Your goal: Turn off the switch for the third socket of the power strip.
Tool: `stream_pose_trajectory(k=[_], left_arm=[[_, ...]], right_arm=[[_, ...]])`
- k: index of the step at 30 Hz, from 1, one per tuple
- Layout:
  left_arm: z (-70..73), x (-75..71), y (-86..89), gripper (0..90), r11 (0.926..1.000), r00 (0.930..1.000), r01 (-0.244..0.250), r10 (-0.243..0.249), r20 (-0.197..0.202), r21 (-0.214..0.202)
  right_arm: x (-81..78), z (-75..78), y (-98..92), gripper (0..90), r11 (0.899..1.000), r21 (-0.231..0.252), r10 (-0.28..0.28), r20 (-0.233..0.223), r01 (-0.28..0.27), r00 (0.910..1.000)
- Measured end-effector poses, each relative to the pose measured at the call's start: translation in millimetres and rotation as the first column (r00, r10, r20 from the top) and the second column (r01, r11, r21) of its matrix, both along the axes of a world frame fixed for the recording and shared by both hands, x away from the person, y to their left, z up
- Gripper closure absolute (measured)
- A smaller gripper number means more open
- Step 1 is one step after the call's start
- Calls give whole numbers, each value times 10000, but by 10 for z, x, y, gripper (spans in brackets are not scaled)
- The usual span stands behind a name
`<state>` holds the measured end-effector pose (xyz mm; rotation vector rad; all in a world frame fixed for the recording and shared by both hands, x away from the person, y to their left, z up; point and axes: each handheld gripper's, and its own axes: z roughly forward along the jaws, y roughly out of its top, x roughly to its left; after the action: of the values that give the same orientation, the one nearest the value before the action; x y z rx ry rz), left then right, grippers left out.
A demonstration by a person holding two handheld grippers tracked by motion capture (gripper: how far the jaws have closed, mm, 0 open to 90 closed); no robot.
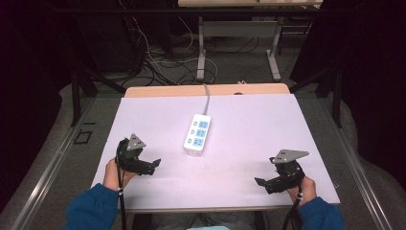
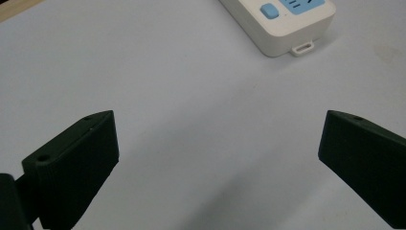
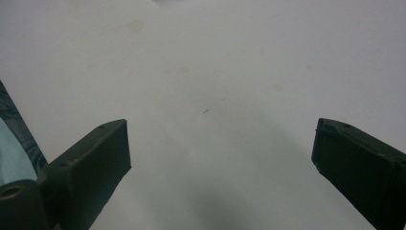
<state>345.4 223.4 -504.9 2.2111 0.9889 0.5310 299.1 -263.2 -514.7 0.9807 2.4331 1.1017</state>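
A white power strip (image 1: 197, 133) with blue sockets lies near the middle of the white table top (image 1: 249, 124), its grey cable running off the far edge. In the left gripper view its near end (image 2: 287, 26) shows at the top, beyond the jaws. My left gripper (image 1: 154, 166) rests at the front left, open, nothing between its jaws (image 2: 218, 163). At the front right my right gripper (image 1: 261, 182) is open too, over bare table (image 3: 220, 158).
The white sheet covers a wooden table whose far edge (image 1: 182, 90) shows. Beyond it on the floor lie cables (image 1: 158, 62) and a second table's legs (image 1: 201, 52). Metal rails run along both sides of the table.
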Motion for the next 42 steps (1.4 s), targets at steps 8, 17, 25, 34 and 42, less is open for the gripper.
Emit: stream_pose_trajectory(k=[8,17,25,34,42], left_arm=[[-27,-74,128,5,9999,9997,-169,168,-175,-19],[-49,-184,224,5,9999,9999,-100,101,-112,71],[-63,-276,292,5,9999,10000,-58,58,-50,106],[-86,-346,325,5,9999,10000,-71,71,-8,74],[-107,-395,356,4,10000,9999,-10,10,109,68]], right_arm=[[-1,5,0,55,10000,-36,31,-105,-31,9999],[0,5,1,56,10000,-61,21,-96,-22,10000],[1,4,5,56,10000,-75,31,-125,-32,9999],[-2,-1,10,57,10000,-42,-52,-92,51,9999],[-1,1,9,57,9999,-130,-36,-108,34,9999]])
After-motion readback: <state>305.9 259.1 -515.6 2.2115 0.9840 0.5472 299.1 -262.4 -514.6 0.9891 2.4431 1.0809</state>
